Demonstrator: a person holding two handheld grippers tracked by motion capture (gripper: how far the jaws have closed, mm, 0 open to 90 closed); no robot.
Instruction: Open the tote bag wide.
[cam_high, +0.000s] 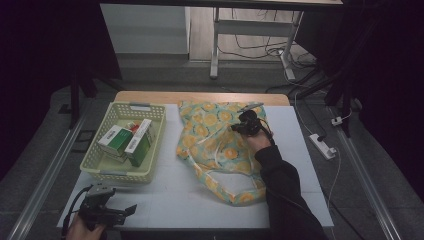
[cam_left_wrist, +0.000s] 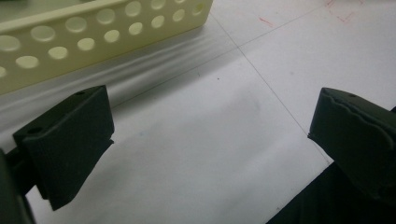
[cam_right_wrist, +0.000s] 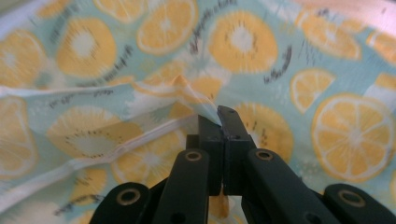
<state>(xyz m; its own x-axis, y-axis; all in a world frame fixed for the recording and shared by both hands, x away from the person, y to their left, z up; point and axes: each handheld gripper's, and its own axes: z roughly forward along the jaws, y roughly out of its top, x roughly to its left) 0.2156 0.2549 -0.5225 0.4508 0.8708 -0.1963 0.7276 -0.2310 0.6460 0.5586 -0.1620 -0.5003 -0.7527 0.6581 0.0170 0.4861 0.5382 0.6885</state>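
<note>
A cloth bag printed with lemon slices on pale blue lies crumpled on the middle of the white mat. My right gripper rests on its upper part. In the right gripper view the jaws stand pressed together, and a fold of the bag's fabric is pinched and drawn up at their tips. My left gripper sits low at the front left corner of the table. Its jaws are wide apart over bare mat with nothing between them.
A pale yellow perforated basket stands at the left, its wall just beyond my left gripper. It holds green-and-white boxes. The white mat ends near the front edge. A power strip lies on the floor at the right.
</note>
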